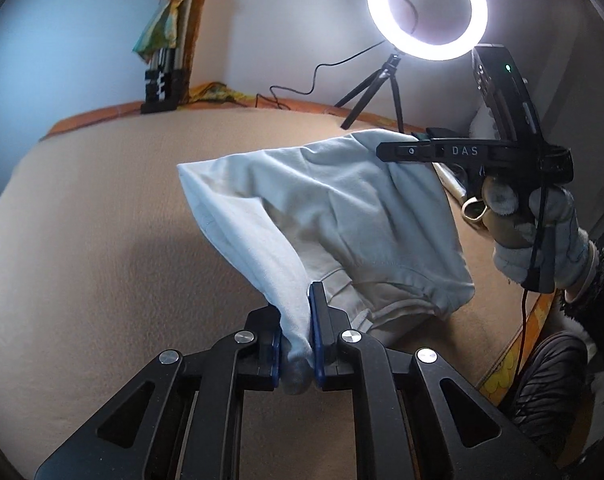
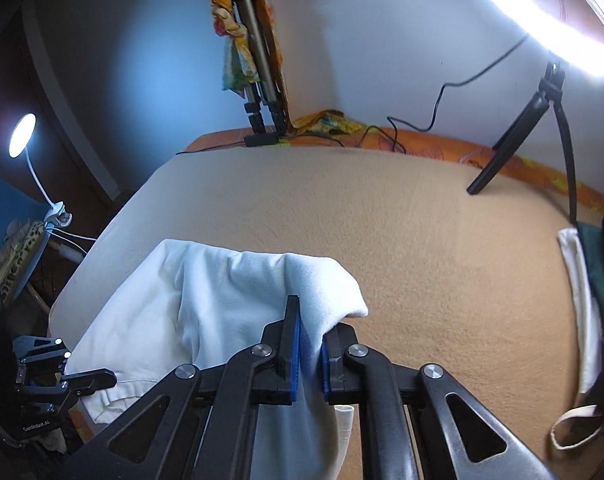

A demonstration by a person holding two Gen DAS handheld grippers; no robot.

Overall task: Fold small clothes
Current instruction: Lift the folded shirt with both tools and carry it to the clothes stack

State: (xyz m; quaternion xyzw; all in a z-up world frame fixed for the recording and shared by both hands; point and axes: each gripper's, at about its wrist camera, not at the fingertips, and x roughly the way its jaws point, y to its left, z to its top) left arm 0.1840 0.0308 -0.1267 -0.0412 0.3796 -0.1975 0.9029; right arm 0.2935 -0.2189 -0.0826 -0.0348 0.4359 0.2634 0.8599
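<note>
A small pale grey garment [image 1: 334, 216] hangs stretched between my two grippers above a tan blanket [image 1: 102, 220]. My left gripper [image 1: 298, 320] is shut on one edge of it, with cloth bunched between the blue pads. In the left wrist view my right gripper [image 1: 402, 150] pinches the far upper corner, held by a gloved hand [image 1: 542, 232]. In the right wrist view my right gripper [image 2: 310, 344] is shut on the same garment [image 2: 206, 300], which drapes down to the left. My left gripper [image 2: 98, 380] shows at the lower left, at the garment's edge.
A lit ring light [image 1: 426, 8] on a small tripod [image 1: 378, 88] stands at the blanket's far edge, with its cable [image 2: 442, 96] trailing. A folded tripod [image 2: 258, 76] with coloured cloth leans in the corner. A stack of folded clothes [image 2: 590, 300] lies at the right. A clip lamp [image 2: 22, 136] shines at the left.
</note>
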